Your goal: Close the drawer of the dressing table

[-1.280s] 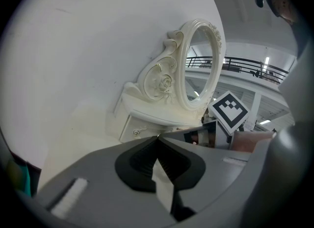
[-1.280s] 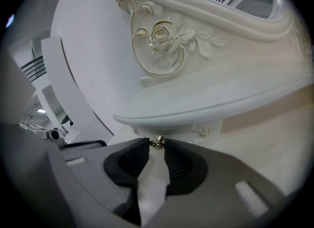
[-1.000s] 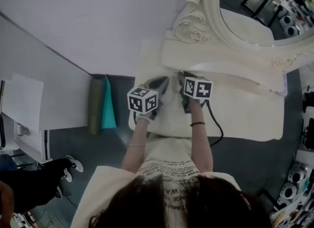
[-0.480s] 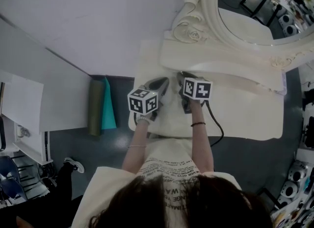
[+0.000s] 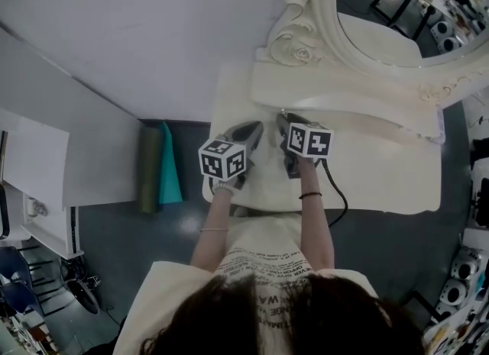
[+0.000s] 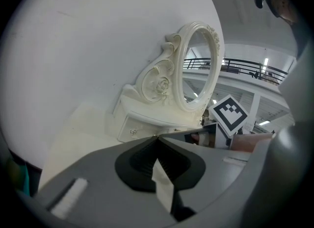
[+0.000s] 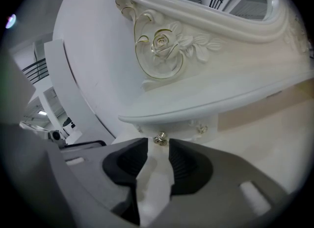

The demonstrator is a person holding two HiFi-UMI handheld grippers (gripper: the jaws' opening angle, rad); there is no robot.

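The cream dressing table (image 5: 382,174) stands against the wall under an oval mirror (image 5: 382,17). A small drawer front (image 7: 179,125) sits under the mirror shelf, and its gold knob (image 7: 159,139) lies between the tips of my right gripper (image 7: 158,146). That gripper's jaws are opening and the pads do not press on the knob. In the head view my right gripper (image 5: 281,118) points at the shelf base. My left gripper (image 5: 256,127) rests beside it over the table top, and its jaw tips meet on nothing (image 6: 157,137). The same drawer unit (image 6: 128,126) shows ahead of the left gripper.
A teal and an olive roll (image 5: 159,166) stand on the floor left of the table. A white partition (image 5: 53,155) runs along the left. The right gripper's black cable (image 5: 338,197) trails over the table's front edge. Equipment (image 5: 462,269) crowds the right edge.
A person in dark clothes at the lower left has walked out of view. Both grippers have stayed where they were over the table top.
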